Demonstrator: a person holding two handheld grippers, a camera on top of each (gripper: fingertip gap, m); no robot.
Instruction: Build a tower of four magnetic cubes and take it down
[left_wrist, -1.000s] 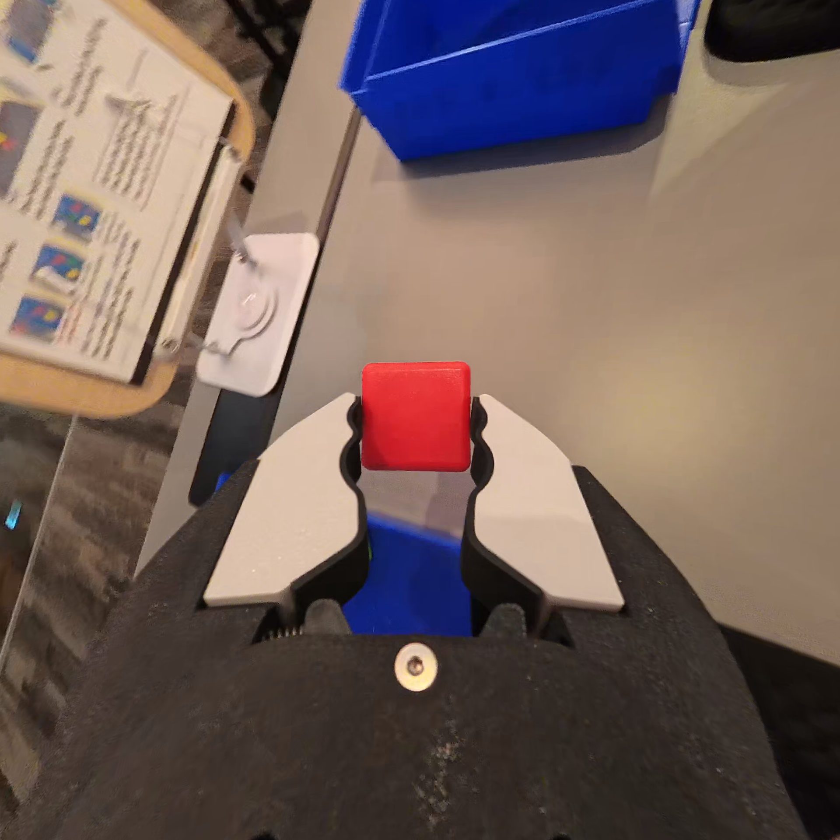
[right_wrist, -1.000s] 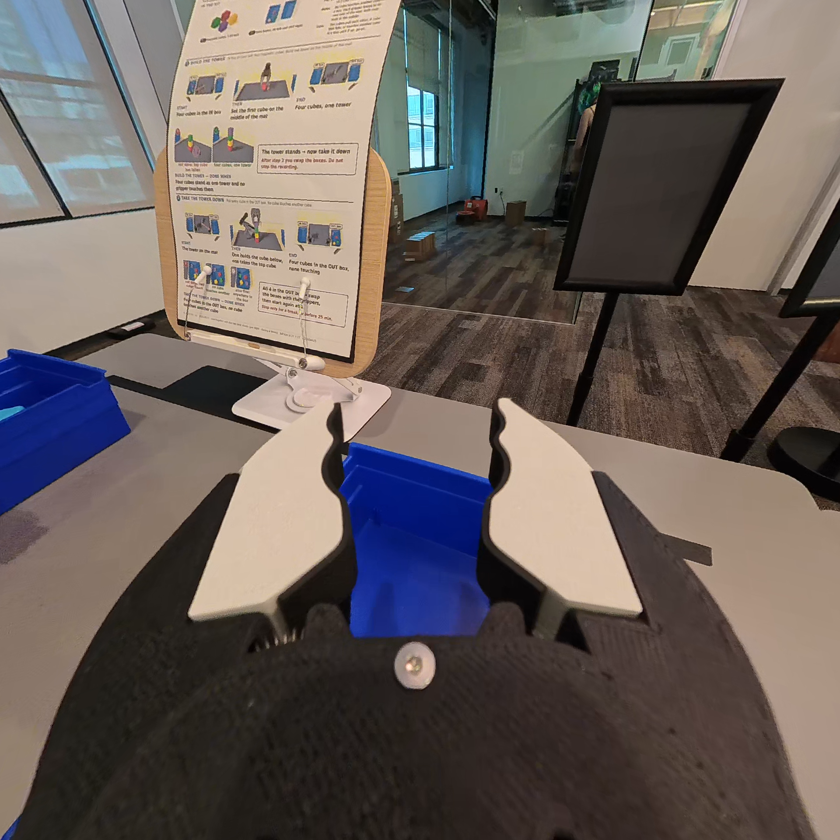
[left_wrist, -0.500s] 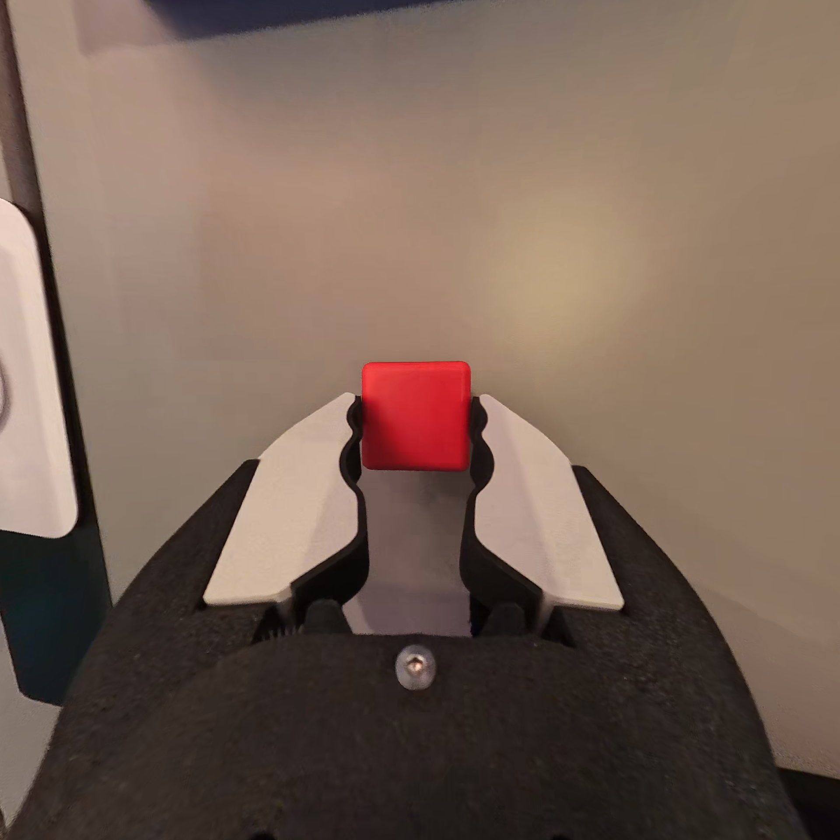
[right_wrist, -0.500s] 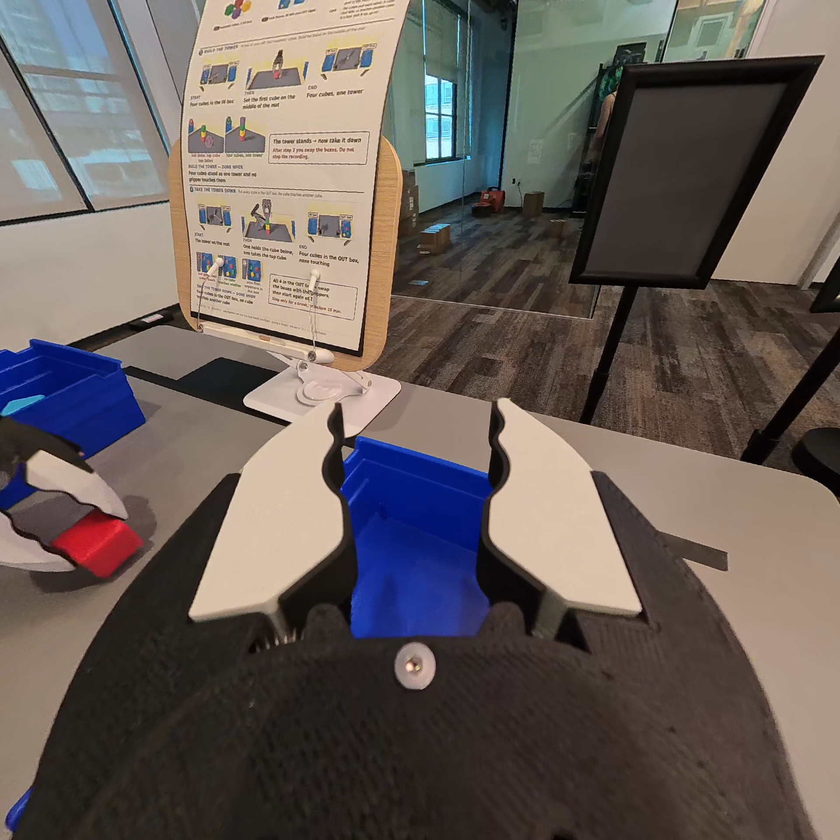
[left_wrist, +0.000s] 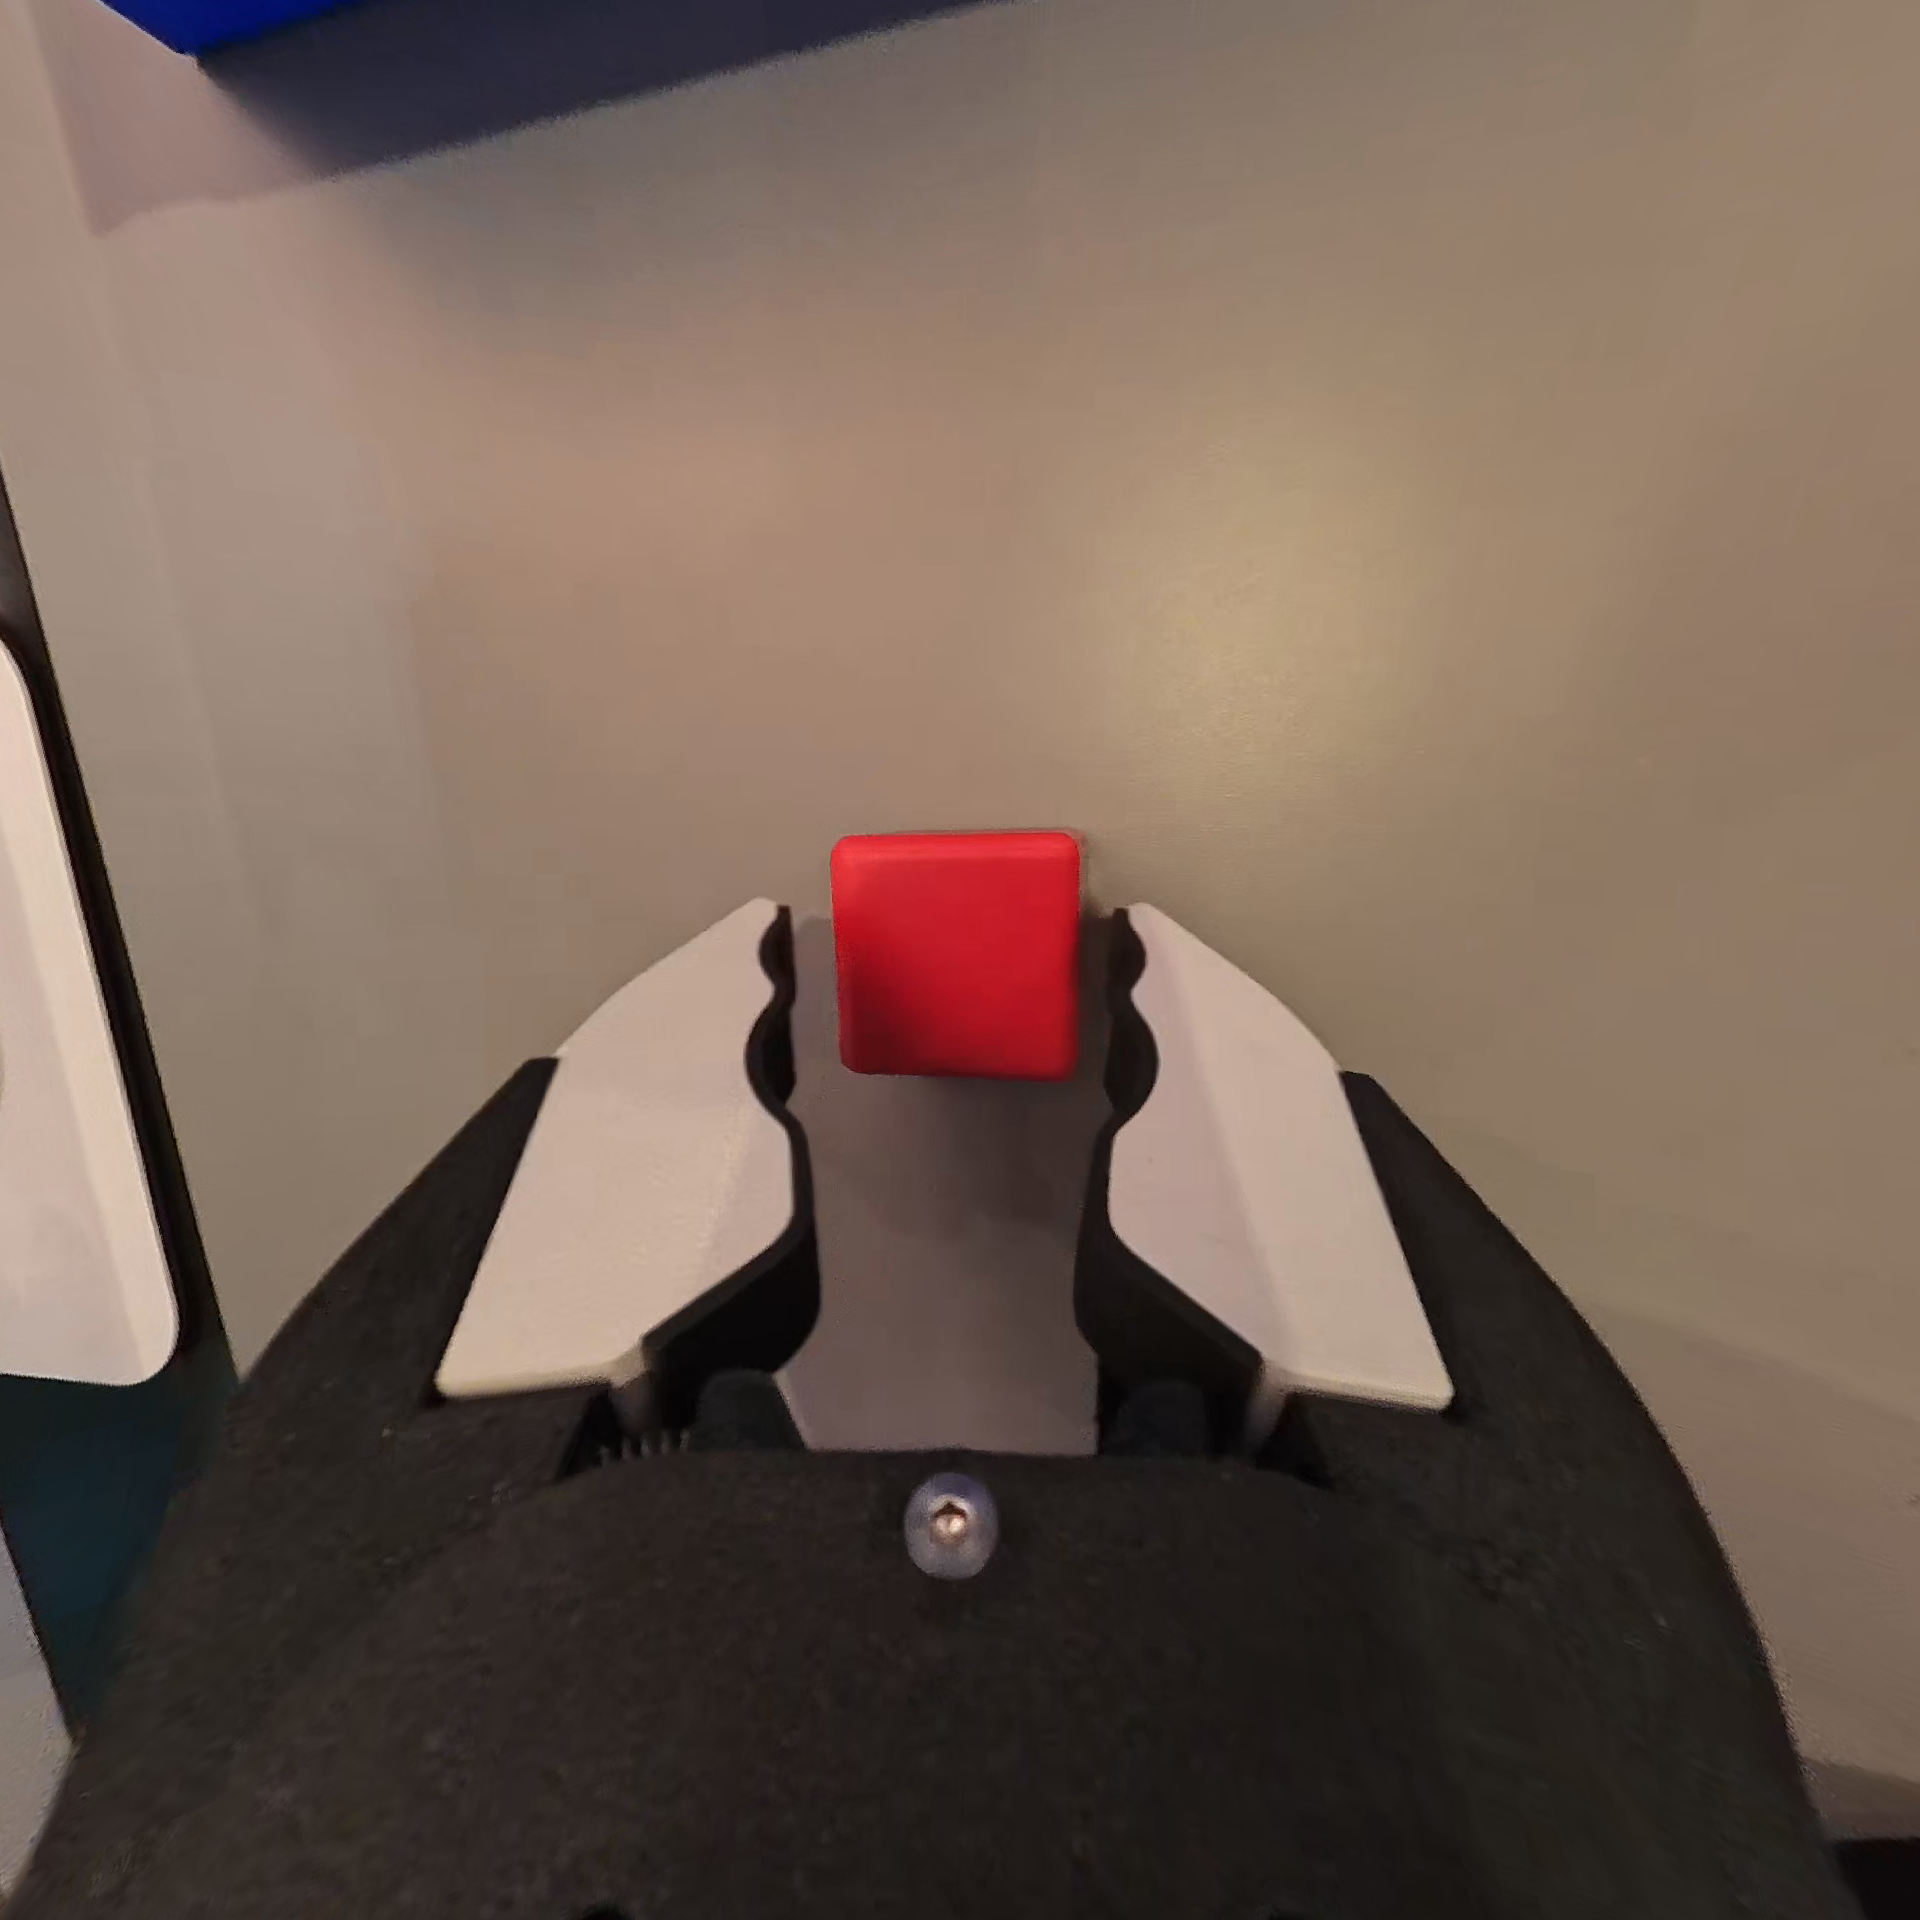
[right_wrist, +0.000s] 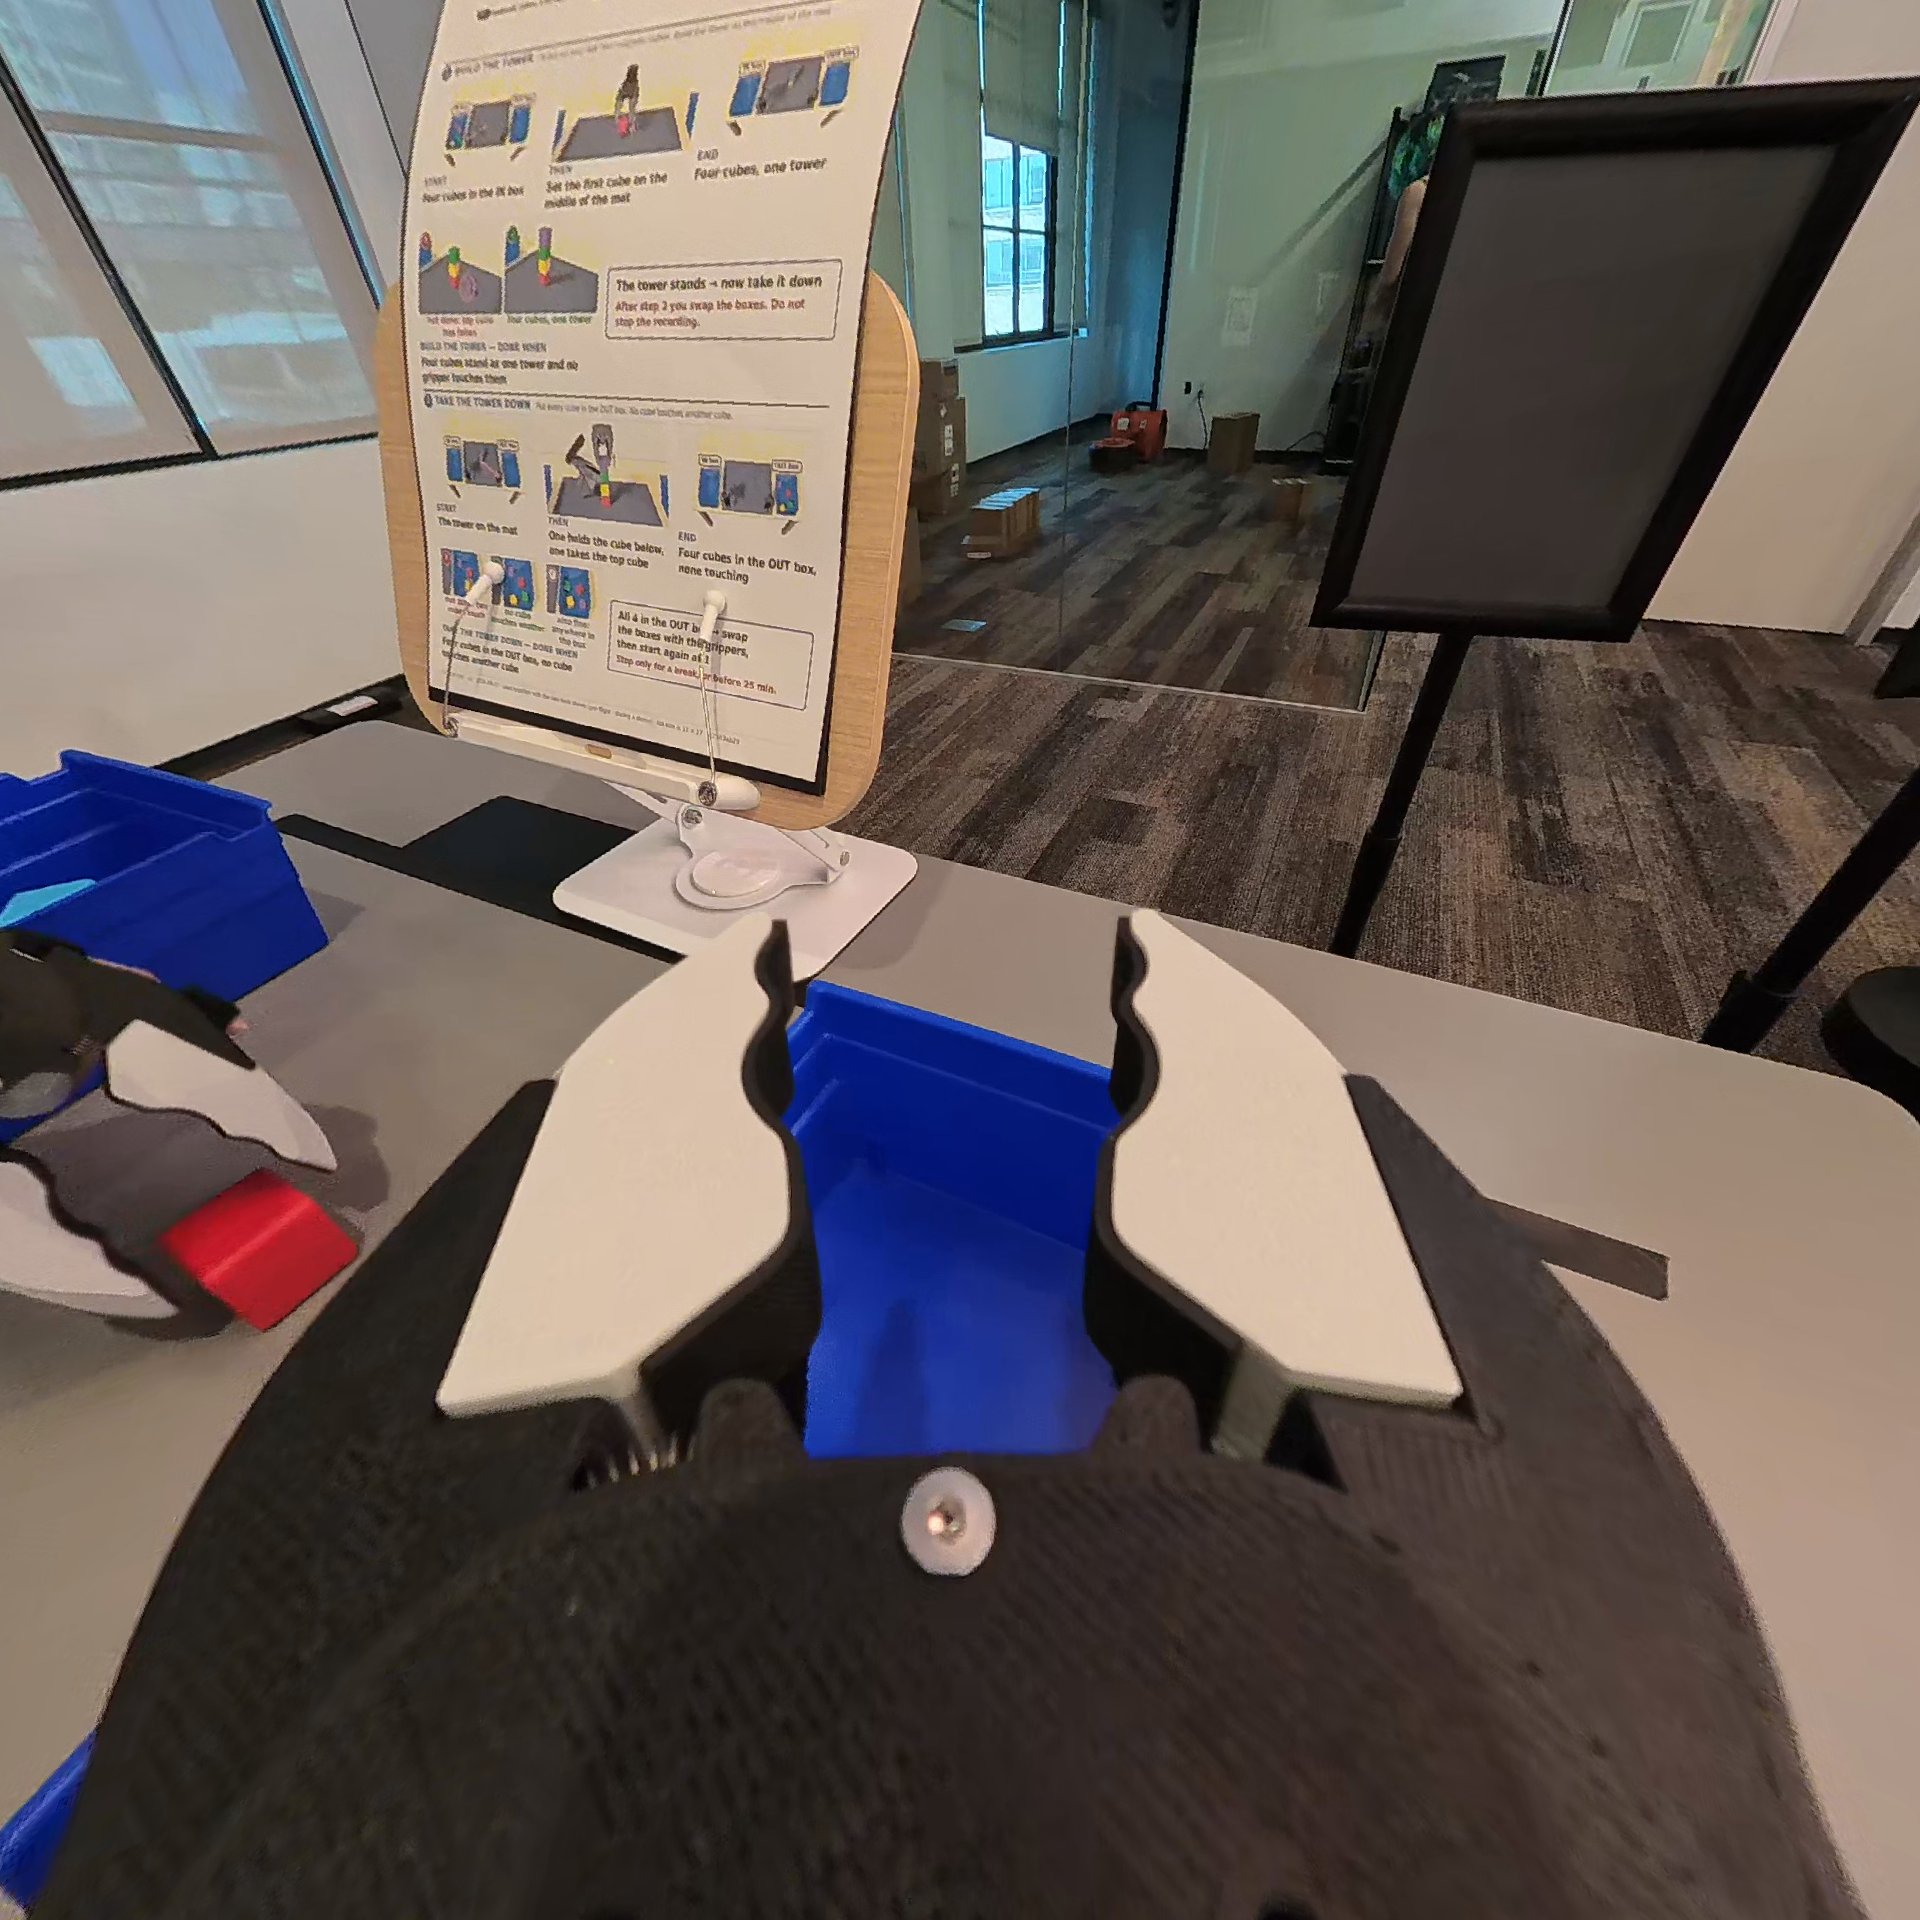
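Left claw (left_wrist: 951, 914) spread wide, red cube (left_wrist: 954, 954) loose between its tips on the counter (left_wrist: 1351, 520). Right claw (right_wrist: 948, 935) wide, empty, over blue bin (right_wrist: 935, 1226). Risk: a tip clips the cube on withdrawal, shifting the tower base.

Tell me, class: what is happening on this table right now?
A person works two handheld grippers. The left gripper has its jaws open around a red cube that sits on the grey table, with a gap on each side. The right gripper is open and empty, above a blue bin.
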